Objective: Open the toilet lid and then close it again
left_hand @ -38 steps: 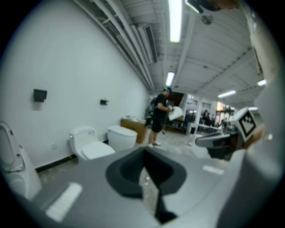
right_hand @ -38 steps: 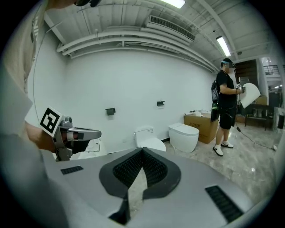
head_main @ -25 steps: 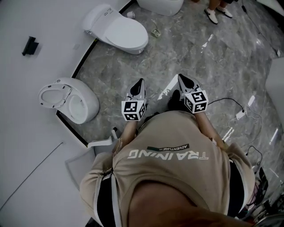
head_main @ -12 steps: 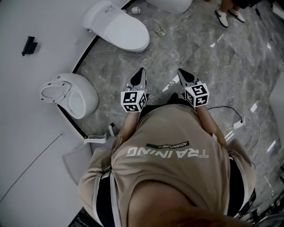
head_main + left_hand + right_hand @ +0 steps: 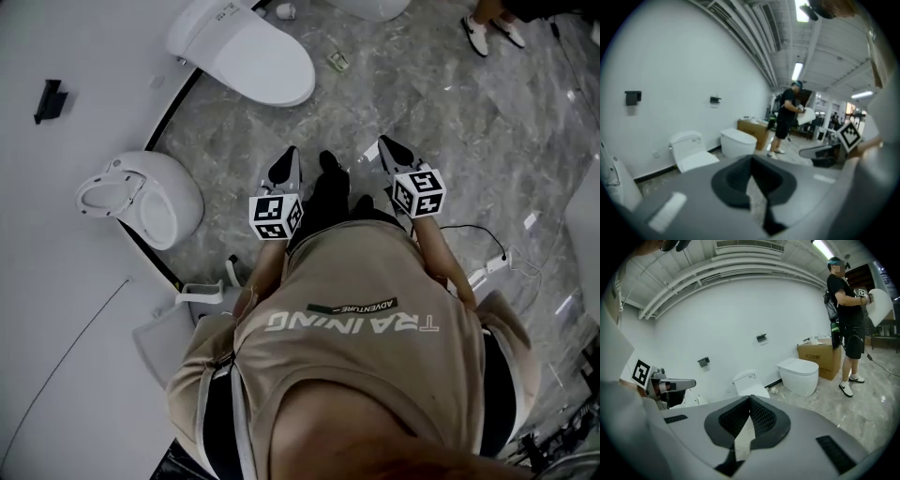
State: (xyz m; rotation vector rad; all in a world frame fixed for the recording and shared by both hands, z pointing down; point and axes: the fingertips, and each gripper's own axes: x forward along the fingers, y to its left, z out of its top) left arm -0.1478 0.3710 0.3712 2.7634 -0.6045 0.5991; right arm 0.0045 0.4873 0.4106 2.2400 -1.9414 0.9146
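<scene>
A white toilet [image 5: 246, 58] with its lid down stands against the wall at the far left, ahead of both grippers; it also shows as the toilet [image 5: 691, 153] in the left gripper view and the toilet [image 5: 749, 382] in the right gripper view. My left gripper [image 5: 289, 154] is shut and empty, well short of it over the marble floor. My right gripper [image 5: 386, 143] hangs beside it, also shut with nothing between its pads. In their own views the left gripper [image 5: 751, 158] and right gripper [image 5: 750, 397] show jaws meeting at the tip.
A second white toilet [image 5: 141, 199] stands at the left by the wall, a third toilet [image 5: 800, 373] farther off. A person [image 5: 846, 319] stands near a cardboard box [image 5: 820, 359]. Cables [image 5: 487, 253] lie on the floor at the right. My black shoe [image 5: 328, 183] is between the grippers.
Both grippers have moved forward over the floor toward the lidded toilet, still shut. A black shoe has stepped into view between them.
</scene>
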